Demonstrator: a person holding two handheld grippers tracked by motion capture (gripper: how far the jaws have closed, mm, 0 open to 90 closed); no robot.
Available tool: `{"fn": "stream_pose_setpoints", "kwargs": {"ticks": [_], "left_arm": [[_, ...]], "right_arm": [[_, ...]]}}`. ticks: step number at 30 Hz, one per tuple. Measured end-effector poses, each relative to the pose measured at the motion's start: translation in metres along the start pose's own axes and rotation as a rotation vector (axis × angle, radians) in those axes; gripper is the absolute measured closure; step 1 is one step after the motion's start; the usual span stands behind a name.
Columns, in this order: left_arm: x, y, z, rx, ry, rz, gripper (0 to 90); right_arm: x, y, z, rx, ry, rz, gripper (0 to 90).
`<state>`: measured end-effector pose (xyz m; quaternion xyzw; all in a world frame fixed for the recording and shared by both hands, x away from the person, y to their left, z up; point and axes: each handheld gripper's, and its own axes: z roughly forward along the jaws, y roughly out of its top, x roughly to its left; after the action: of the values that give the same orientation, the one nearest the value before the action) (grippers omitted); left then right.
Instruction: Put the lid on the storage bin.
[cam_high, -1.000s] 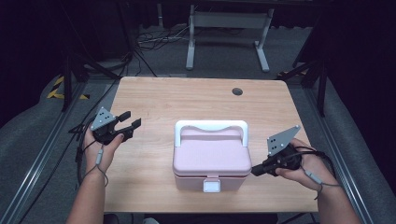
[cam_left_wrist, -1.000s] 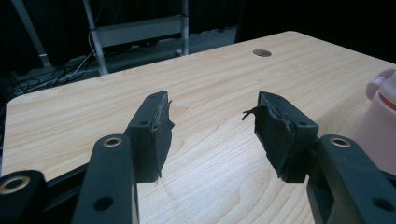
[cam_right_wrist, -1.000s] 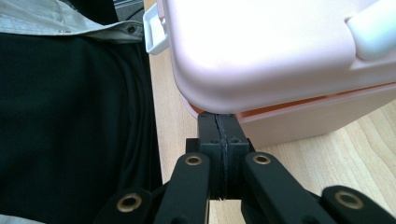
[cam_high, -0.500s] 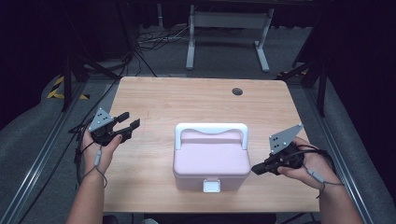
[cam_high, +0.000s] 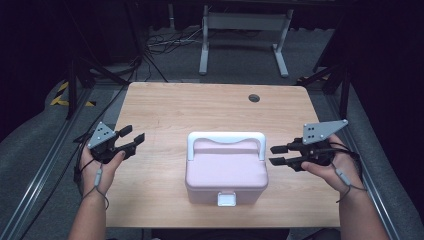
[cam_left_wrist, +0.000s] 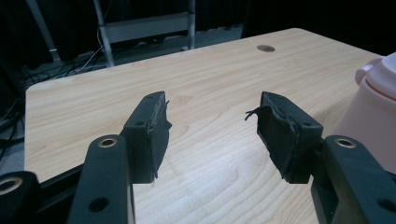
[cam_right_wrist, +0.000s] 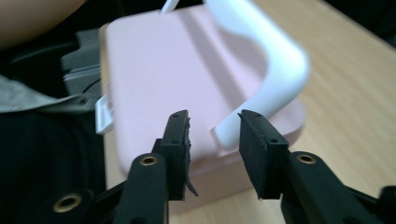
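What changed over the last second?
The right hand-held gripper rose slightly beside the pink box, jaws open and aimed at its white handle. Nothing gripped or released. The left hand-held gripper stayed open on its side; the box did not move.

Both forearms come in from the bottom of the high view, bare, with a hand wrapped around each tool. The left gripper is held out to the left, tilted, its jaws pointing right and slightly away, set wide apart with nothing between them. The right gripper is held level, its jaws pointing left, one stacked above the other, parted by a narrower gap; they seem to grip nothing, though its own view is blurred. A cable trails from each gripper along the wrist.
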<state>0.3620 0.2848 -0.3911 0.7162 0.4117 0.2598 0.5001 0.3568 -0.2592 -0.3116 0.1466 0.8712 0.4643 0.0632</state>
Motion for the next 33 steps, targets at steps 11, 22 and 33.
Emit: {"fn": "stream_pose_setpoints", "kwargs": {"ticks": [11, 22, 33], "left_arm": [[0.003, -0.01, -0.012, 0.02, 0.037, -0.016, 43.0], [0.006, -0.012, -0.008, 0.046, 0.042, -0.015, 41.6], [0.011, -0.017, 0.004, 0.08, 0.042, -0.012, 40.6]], "right_arm": [[-0.032, -0.005, -0.011, -0.118, -0.223, 0.086, 51.5], [-0.065, -0.034, -0.021, -0.144, -0.356, 0.178, 45.0], [-0.1, -0.081, -0.011, -0.065, -0.436, 0.267, 40.0]]}}
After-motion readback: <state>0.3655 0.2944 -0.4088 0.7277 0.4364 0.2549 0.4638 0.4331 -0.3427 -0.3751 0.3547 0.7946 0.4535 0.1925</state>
